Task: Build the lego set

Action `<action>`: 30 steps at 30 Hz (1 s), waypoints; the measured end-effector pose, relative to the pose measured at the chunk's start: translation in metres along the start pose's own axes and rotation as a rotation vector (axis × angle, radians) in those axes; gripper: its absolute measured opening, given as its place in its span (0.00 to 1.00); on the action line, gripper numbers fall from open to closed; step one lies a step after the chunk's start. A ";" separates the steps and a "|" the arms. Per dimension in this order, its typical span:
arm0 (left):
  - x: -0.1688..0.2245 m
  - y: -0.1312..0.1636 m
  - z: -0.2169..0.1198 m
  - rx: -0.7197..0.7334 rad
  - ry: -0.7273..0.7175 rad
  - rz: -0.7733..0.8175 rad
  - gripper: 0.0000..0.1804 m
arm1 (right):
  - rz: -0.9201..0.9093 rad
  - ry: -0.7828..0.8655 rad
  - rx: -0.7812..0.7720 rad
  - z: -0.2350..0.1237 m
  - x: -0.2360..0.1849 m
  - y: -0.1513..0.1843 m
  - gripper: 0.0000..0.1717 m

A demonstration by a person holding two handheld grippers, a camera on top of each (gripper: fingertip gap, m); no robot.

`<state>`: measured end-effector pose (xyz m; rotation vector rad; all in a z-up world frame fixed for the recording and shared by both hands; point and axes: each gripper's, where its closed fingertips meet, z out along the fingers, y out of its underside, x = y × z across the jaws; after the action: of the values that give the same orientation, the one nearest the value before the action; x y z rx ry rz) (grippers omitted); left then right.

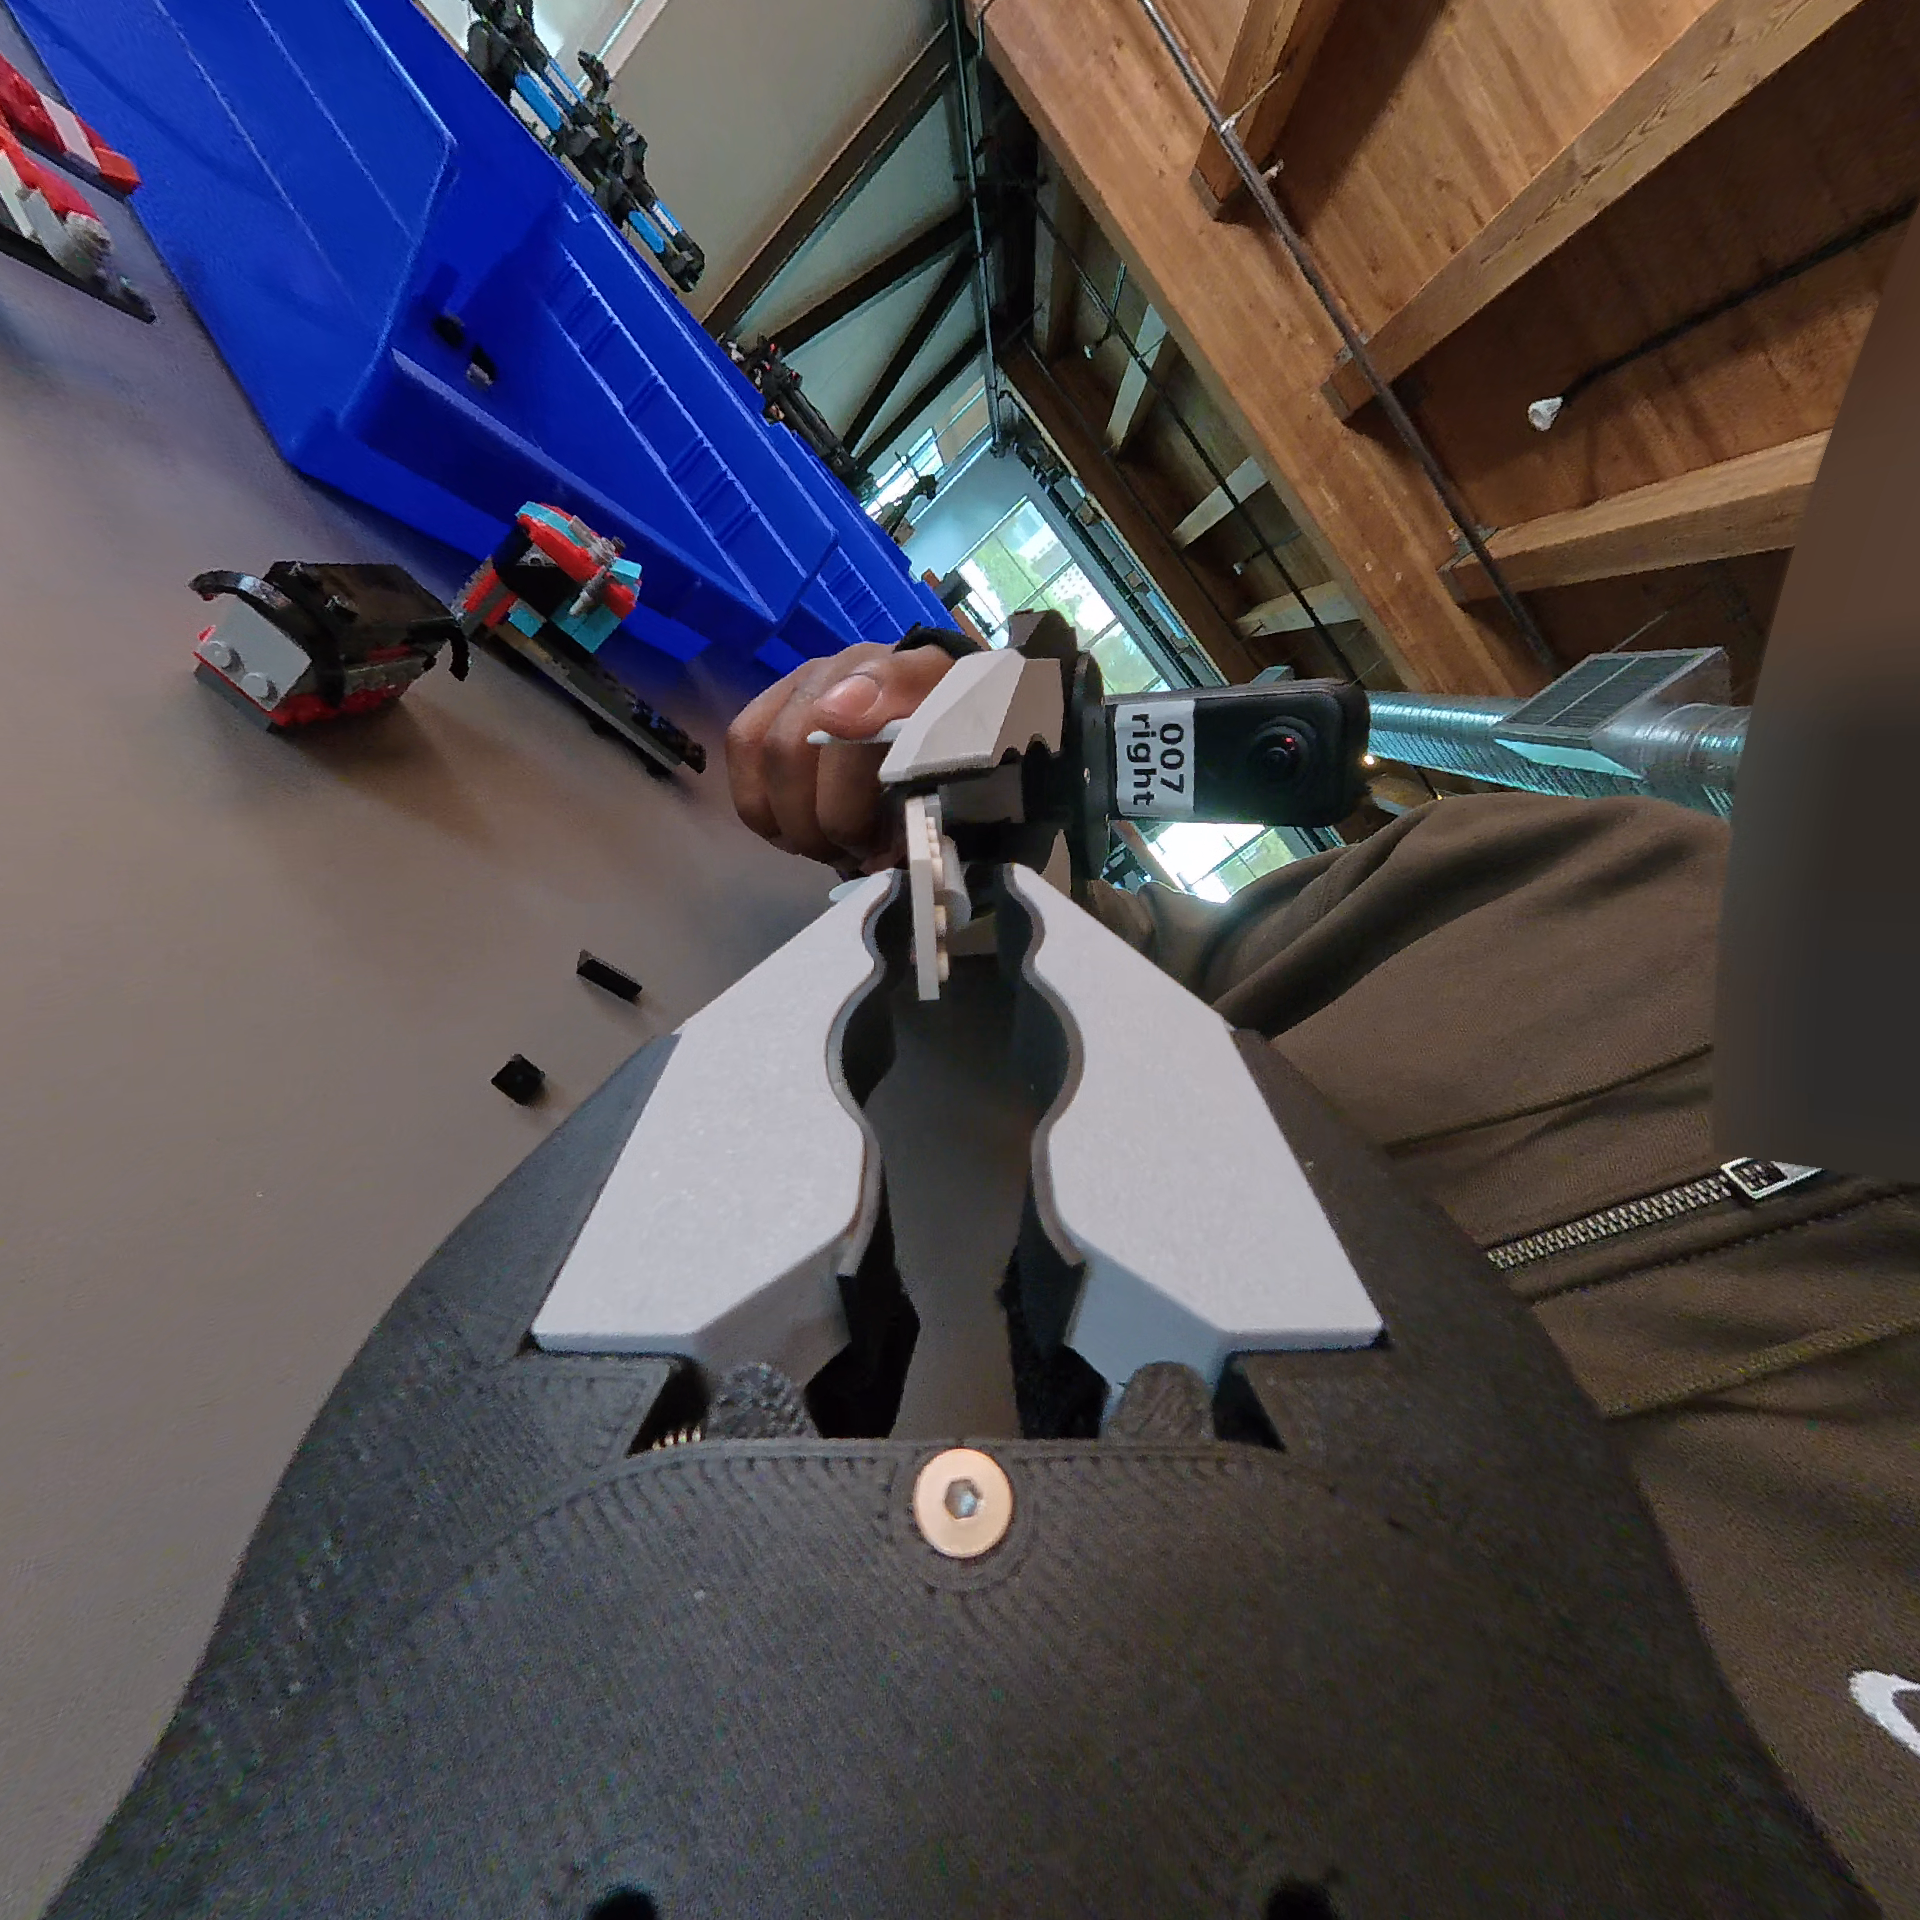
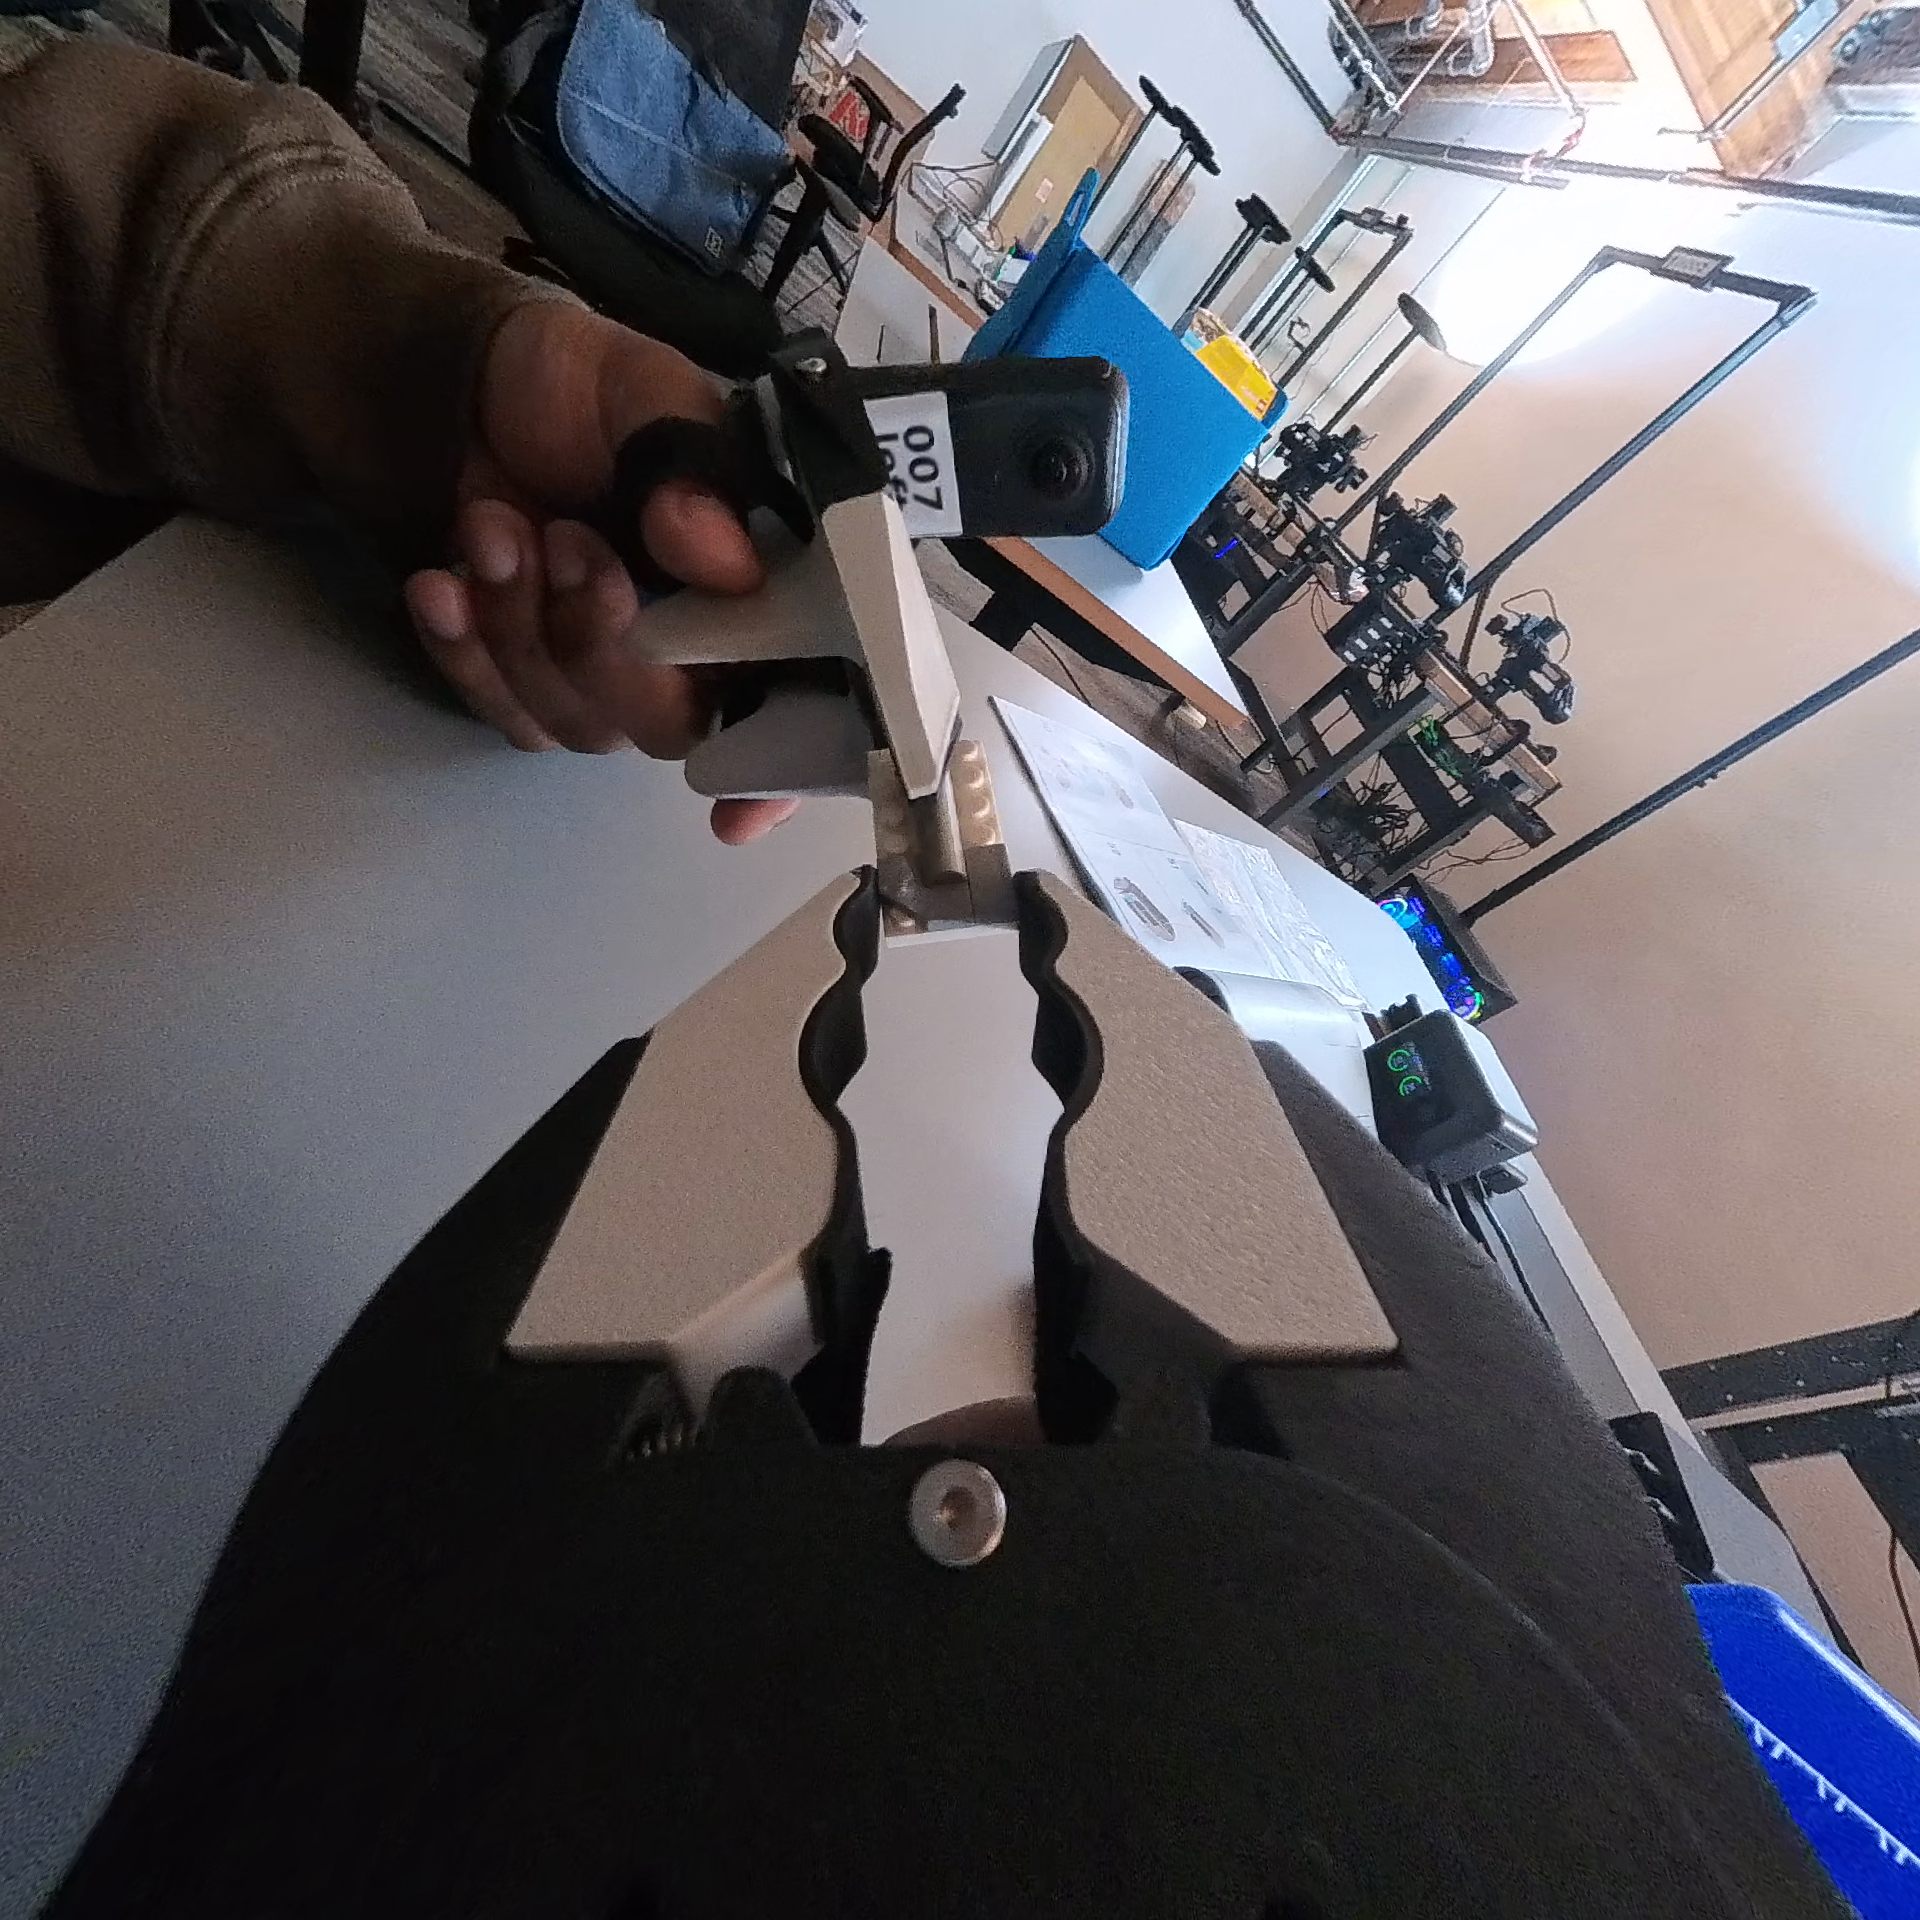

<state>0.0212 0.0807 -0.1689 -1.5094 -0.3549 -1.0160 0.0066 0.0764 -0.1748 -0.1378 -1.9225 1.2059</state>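
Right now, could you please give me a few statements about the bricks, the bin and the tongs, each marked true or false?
1. The right tongs are closed on a light grey brick piece at their tips. True.
2. The big bin behind the small models is yellow. False: the bin is blue.
3. Two small black pieces lie loose on the table. True.
4. The booklet stands upright against the bin. False: the booklet lies flat on the table, beyond the tongs.
5. A black, grey and red brick model sits on the table near the bin. True.
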 end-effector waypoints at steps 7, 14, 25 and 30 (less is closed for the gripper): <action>-0.002 -0.002 0.000 0.012 -0.010 -0.003 0.06 | 0.001 0.024 0.007 0.001 0.002 -0.002 0.17; -0.002 -0.003 -0.001 0.023 -0.010 -0.002 0.05 | 0.018 0.028 0.014 0.002 0.003 -0.003 0.17; -0.002 -0.006 -0.001 0.040 0.002 -0.021 0.05 | -0.001 0.050 0.016 0.002 0.005 -0.003 0.17; -0.002 -0.006 -0.001 0.042 0.001 -0.021 0.06 | -0.006 0.051 0.013 0.002 0.005 -0.003 0.16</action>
<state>0.0153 0.0821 -0.1664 -1.4701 -0.3895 -1.0201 0.0026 0.0761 -0.1700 -0.1550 -1.8690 1.1999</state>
